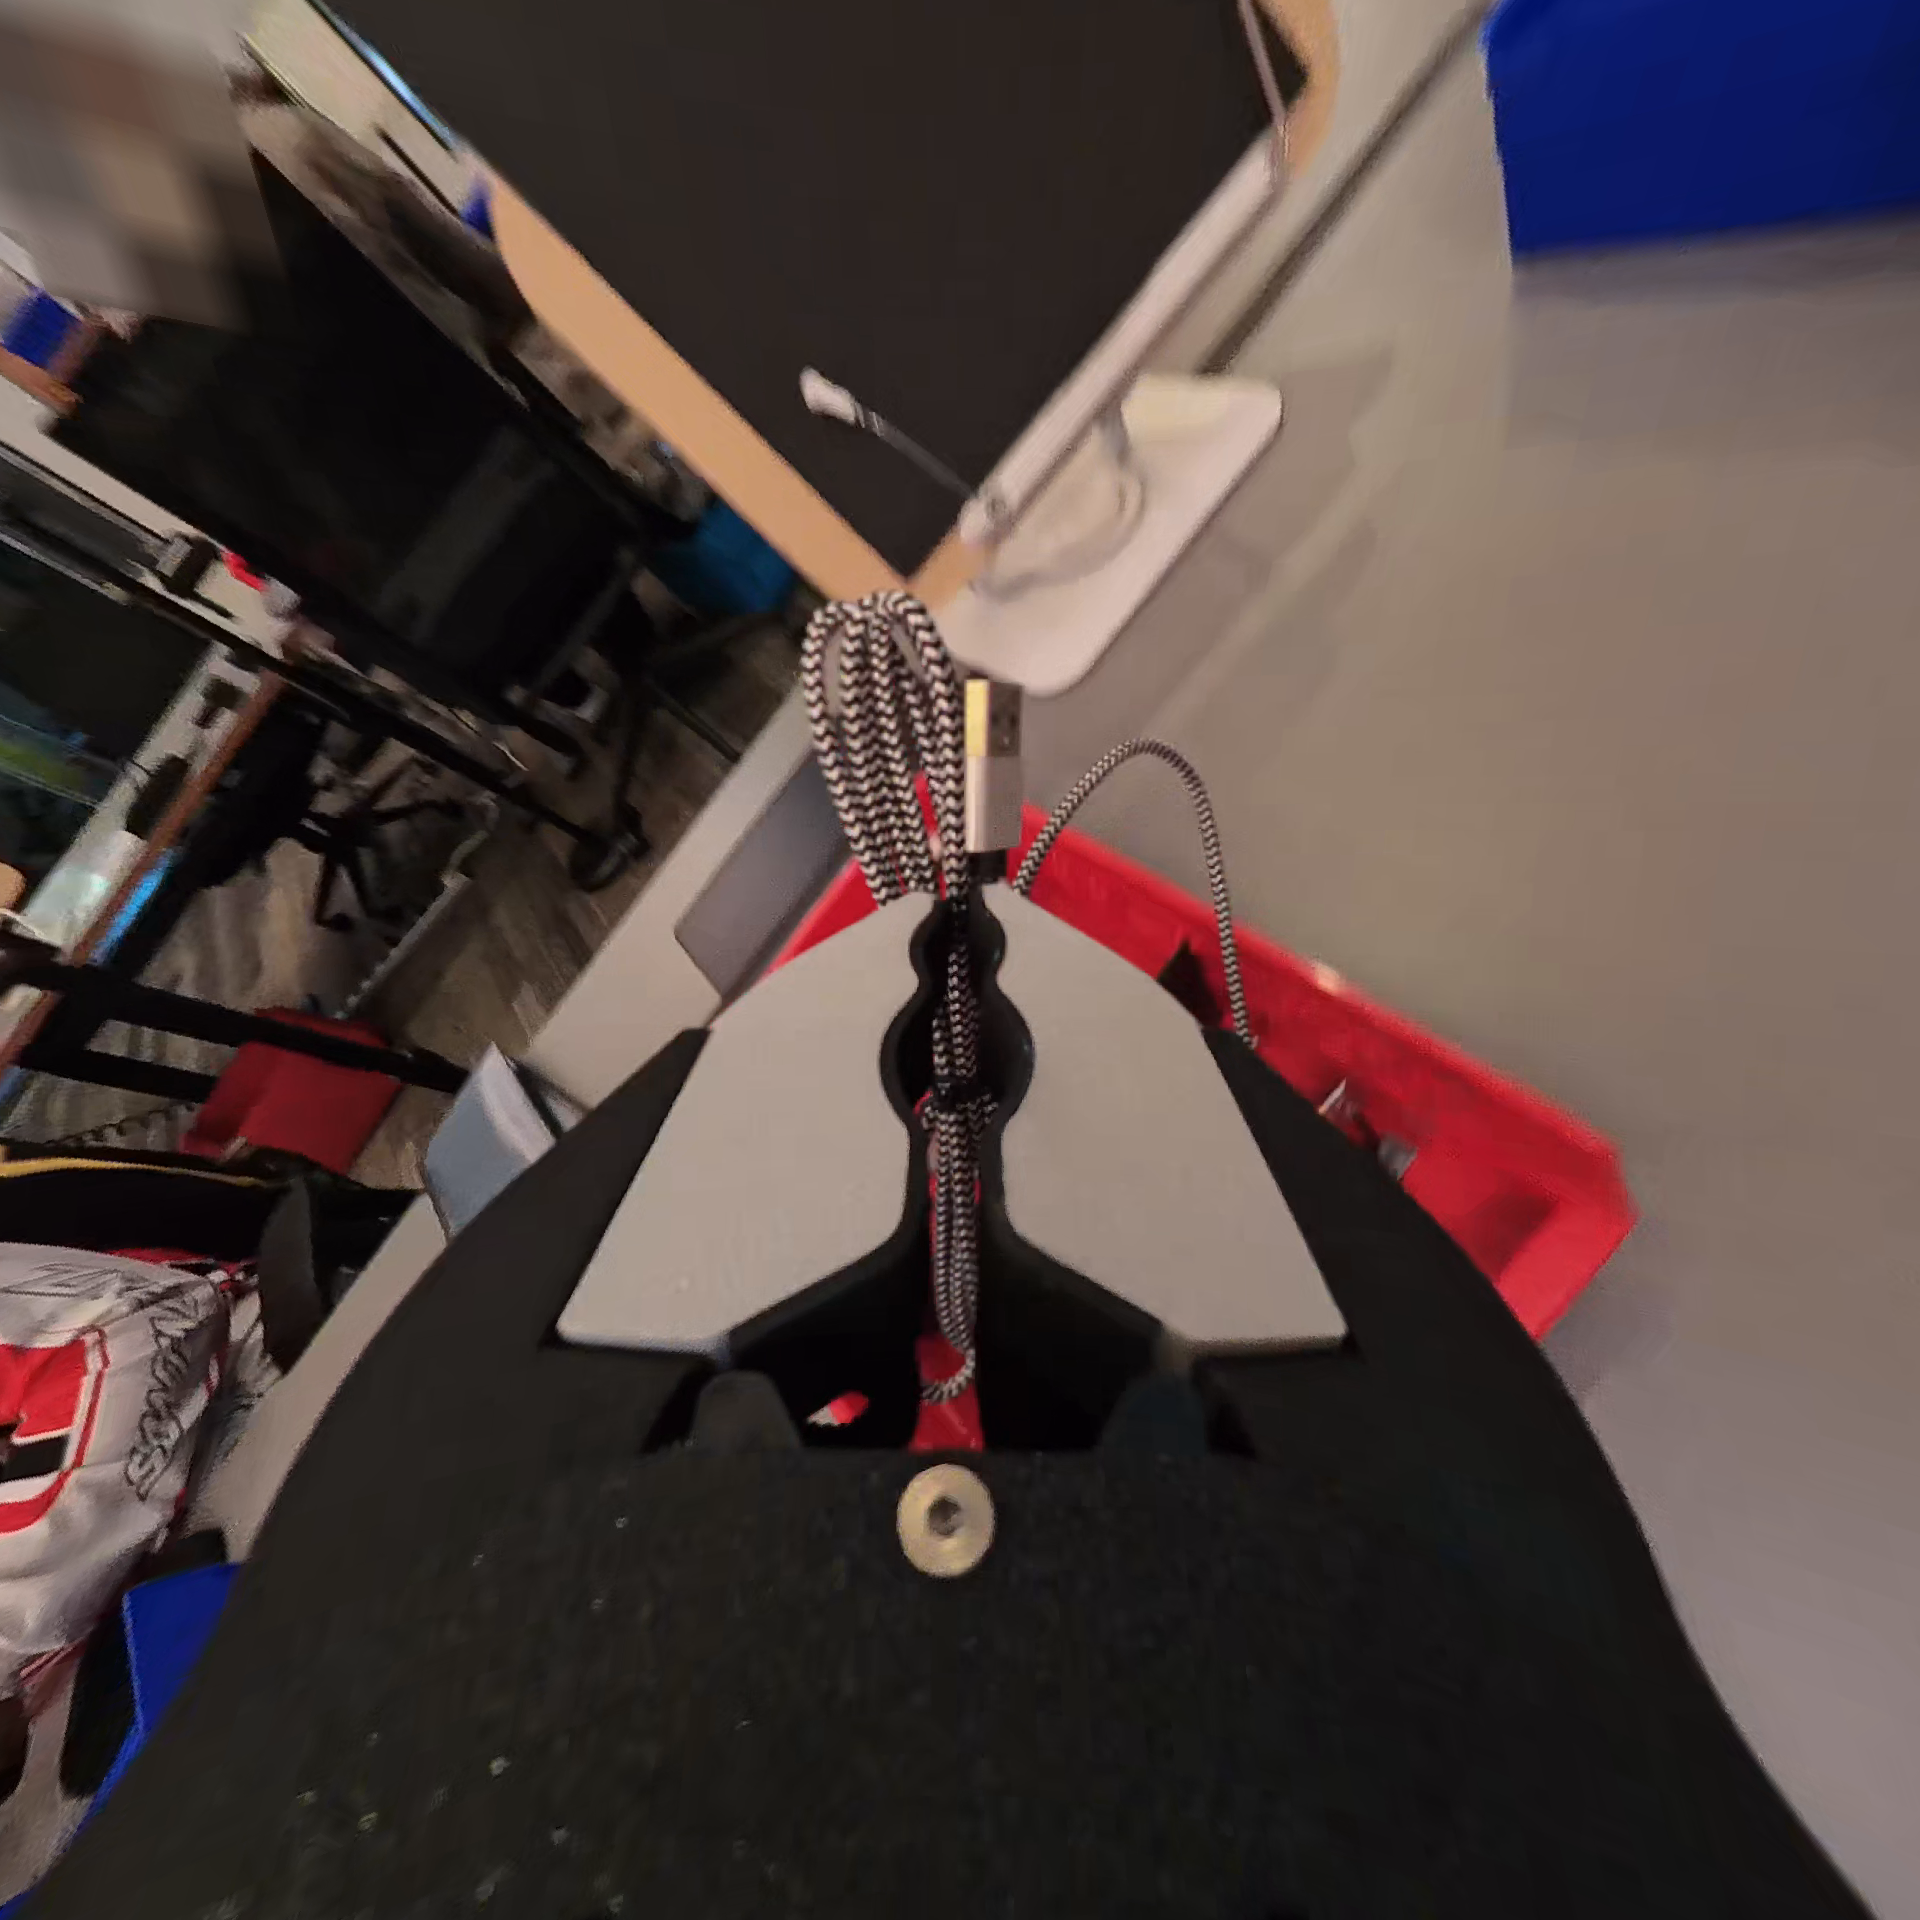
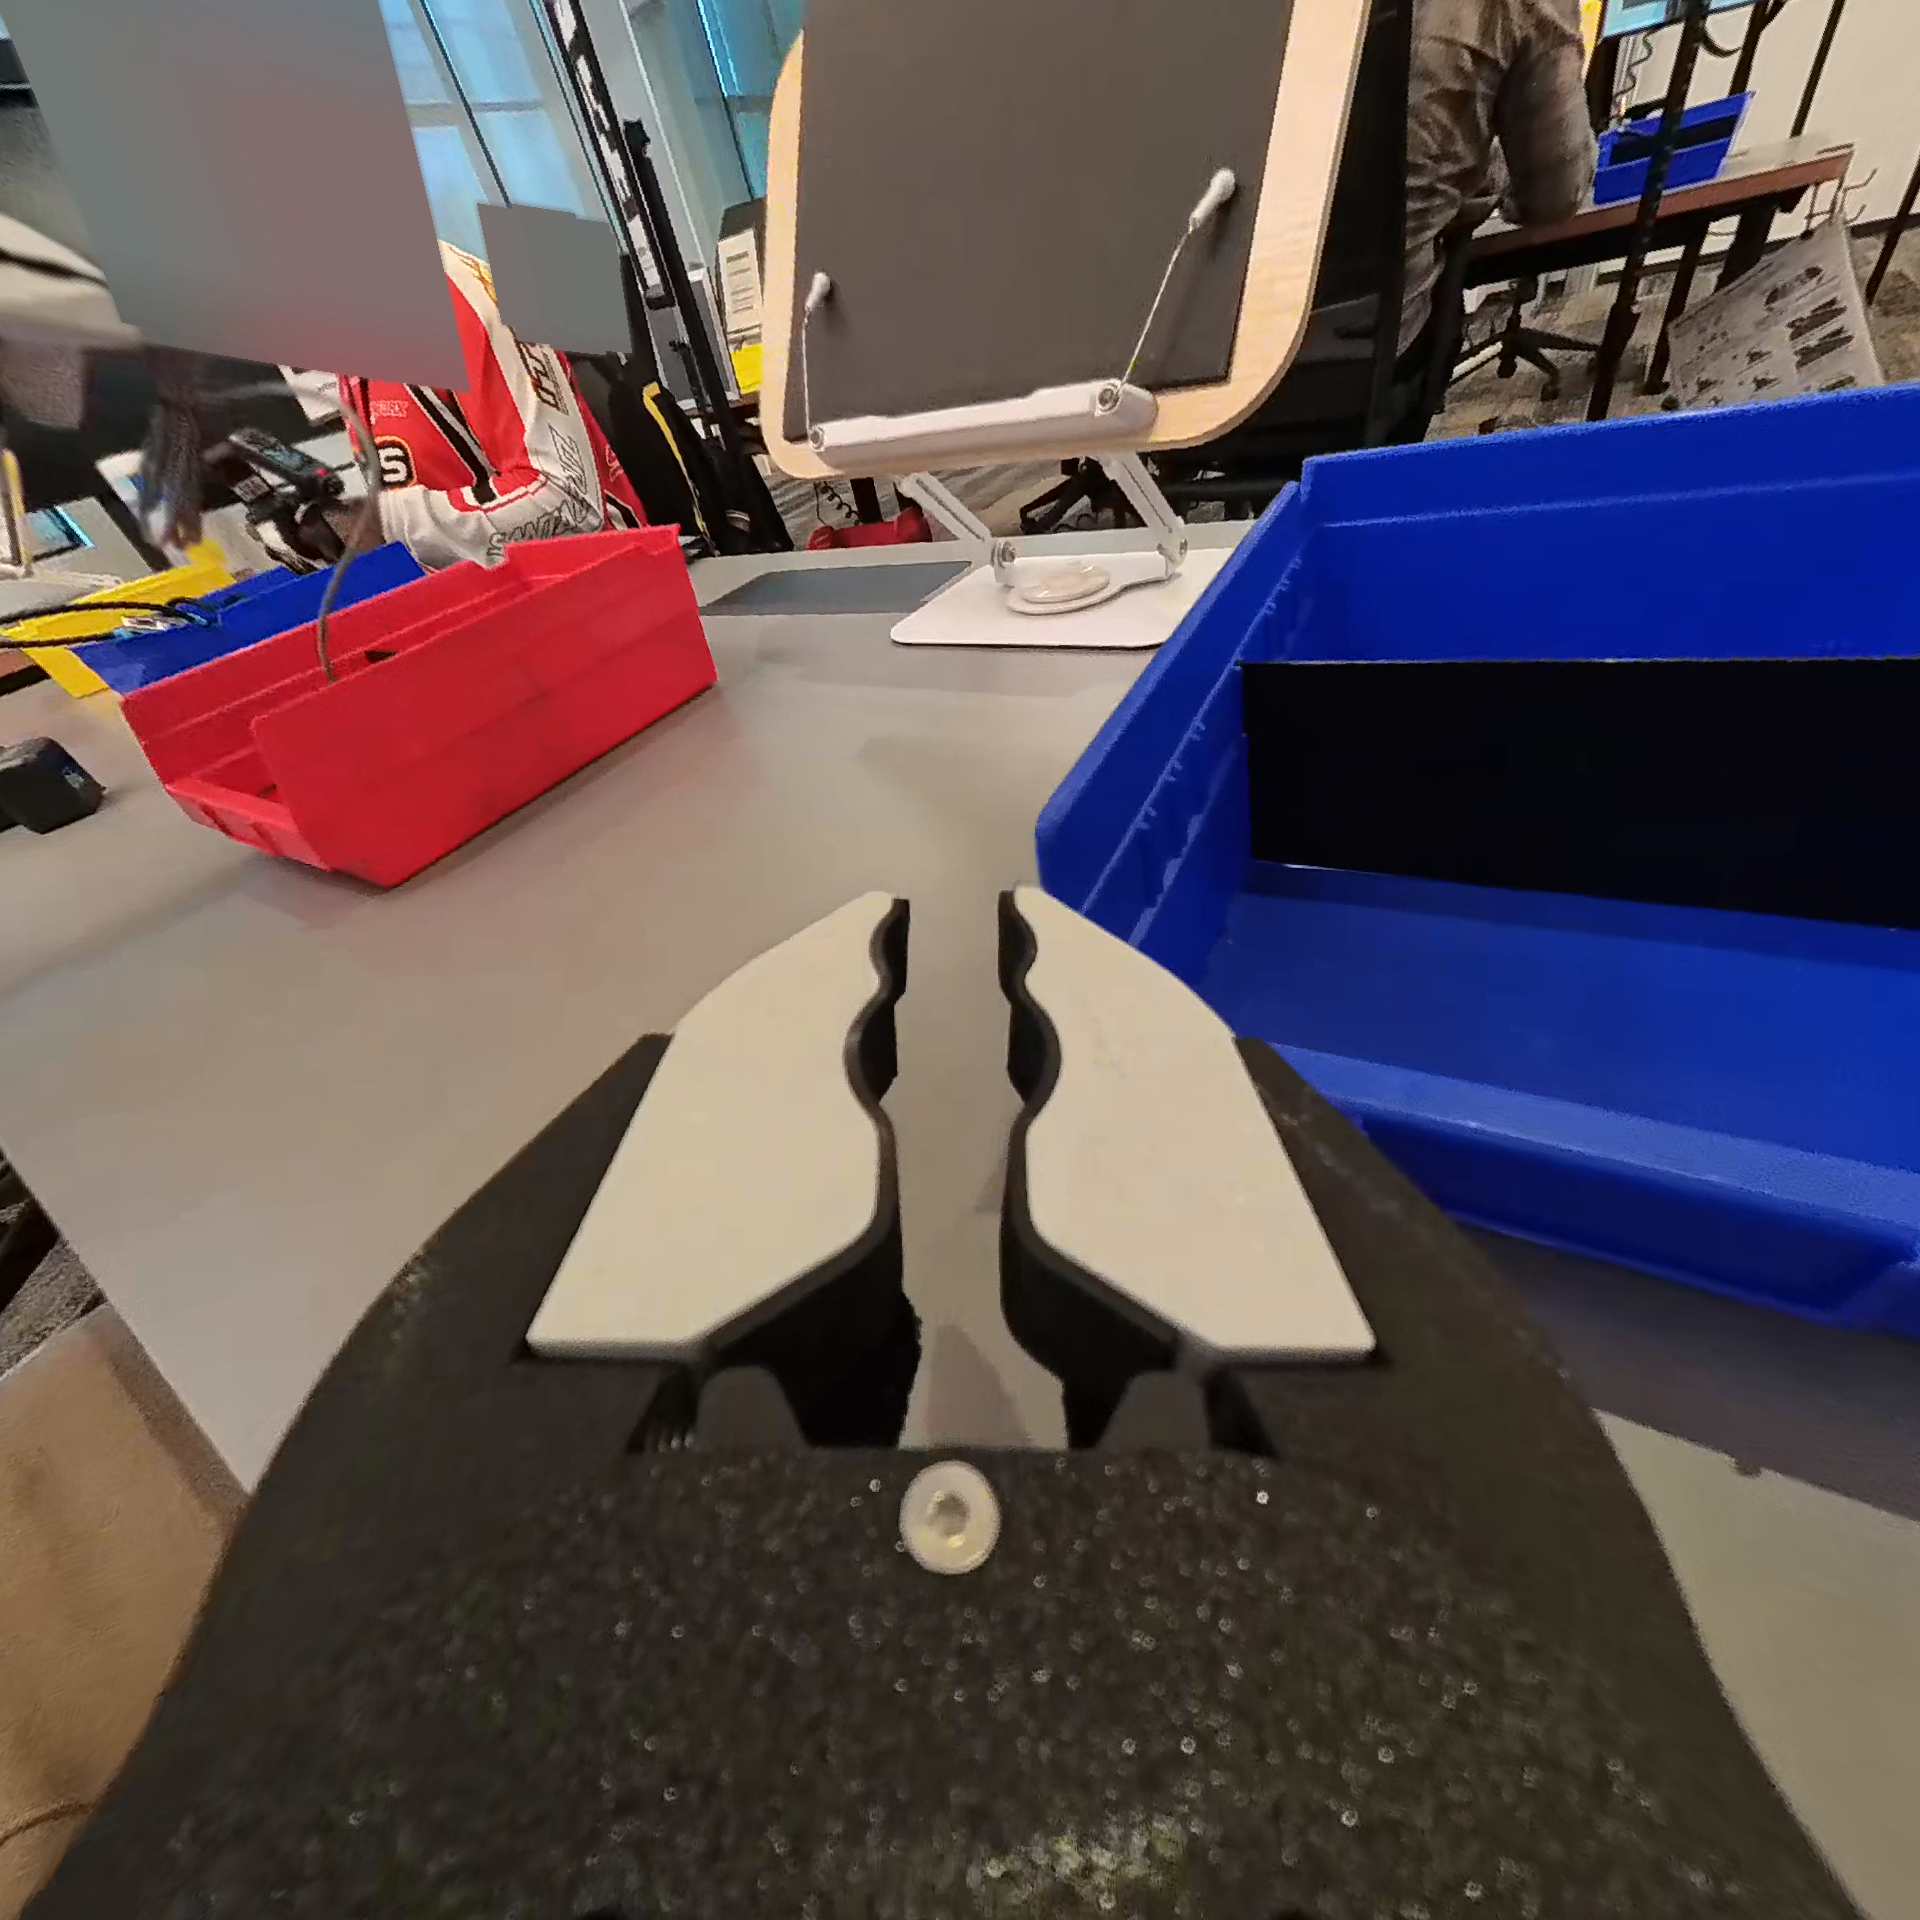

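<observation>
Left gripper (image 1: pixel 961 914) clenched on bundled braided cable (image 1: pixel 883 748) — raised above red bin (image 1: pixel 1455 1122), metal plug (image 1: pixel 992 769) sticking out far of fingertips. Cable looks light, limp, loops may slip; grasp at bundle middle. Right gripper (image 2: pixel 954 914) released, empty — hovering above grey table (image 2: pixel 416 1039), blue bin (image 2: pixel 1558 1122) just right.

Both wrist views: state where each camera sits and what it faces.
Left wrist view: on the left gripper, looking down at the red bin; its fingers clamp a braided cable.
Right wrist view: on the right gripper, open, low over the grey table beside the blue bin.
Shared: red bin, table, board stand.
</observation>
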Demonstrator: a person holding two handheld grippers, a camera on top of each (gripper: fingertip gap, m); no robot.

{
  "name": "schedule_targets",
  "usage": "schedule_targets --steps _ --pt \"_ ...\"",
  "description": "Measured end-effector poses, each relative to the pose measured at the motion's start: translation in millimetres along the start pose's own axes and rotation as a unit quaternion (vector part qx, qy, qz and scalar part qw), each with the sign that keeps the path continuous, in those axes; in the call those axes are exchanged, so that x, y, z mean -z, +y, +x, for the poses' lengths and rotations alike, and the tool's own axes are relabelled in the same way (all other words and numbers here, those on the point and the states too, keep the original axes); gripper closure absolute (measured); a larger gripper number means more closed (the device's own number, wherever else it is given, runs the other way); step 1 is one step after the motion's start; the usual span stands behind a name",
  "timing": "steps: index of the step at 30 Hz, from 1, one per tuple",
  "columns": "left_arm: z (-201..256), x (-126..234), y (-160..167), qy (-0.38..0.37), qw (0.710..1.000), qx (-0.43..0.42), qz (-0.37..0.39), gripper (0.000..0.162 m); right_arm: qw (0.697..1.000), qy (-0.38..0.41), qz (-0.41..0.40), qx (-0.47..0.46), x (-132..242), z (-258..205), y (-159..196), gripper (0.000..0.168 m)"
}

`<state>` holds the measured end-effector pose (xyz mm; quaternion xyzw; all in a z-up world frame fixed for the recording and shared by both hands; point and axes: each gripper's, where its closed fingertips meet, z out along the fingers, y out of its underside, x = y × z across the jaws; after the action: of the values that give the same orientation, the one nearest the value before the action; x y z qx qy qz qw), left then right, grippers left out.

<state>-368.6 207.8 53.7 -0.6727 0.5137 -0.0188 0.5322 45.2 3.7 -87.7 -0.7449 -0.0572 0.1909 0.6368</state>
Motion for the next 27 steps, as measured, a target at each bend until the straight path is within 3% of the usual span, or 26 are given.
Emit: schedule_targets --steps 6,9,14,17,21,27 --pt "53.5 13.2 -96.7 0.006 0.995 0.018 0.093 0.160 1.000 -0.002 -0.002 0.002 1.8 -4.4 0.1 0.154" --pt "106.7 -9.8 -110.8 0.058 0.988 0.097 0.103 0.160 1.000 -0.003 0.000 0.004 4.1 -7.3 -0.5 0.154" --pt "198.3 -77.7 -61.2 0.119 0.968 0.220 -0.002 0.160 1.000 0.000 -0.002 0.008 8.0 -7.9 0.1 0.154" --pt "227.1 -100.6 -23.2 0.109 0.957 0.263 -0.063 0.160 1.000 0.000 -0.007 0.004 8.9 -7.5 2.0 0.154" --pt "249.1 -109.4 7.9 0.116 0.935 0.322 -0.097 0.159 1.000 -0.009 -0.010 -0.009 9.6 -10.9 3.4 0.154" --pt "271.5 -106.4 23.1 0.135 0.914 0.367 -0.111 0.159 1.000 -0.017 -0.024 0.001 4.7 -17.6 7.7 0.154"
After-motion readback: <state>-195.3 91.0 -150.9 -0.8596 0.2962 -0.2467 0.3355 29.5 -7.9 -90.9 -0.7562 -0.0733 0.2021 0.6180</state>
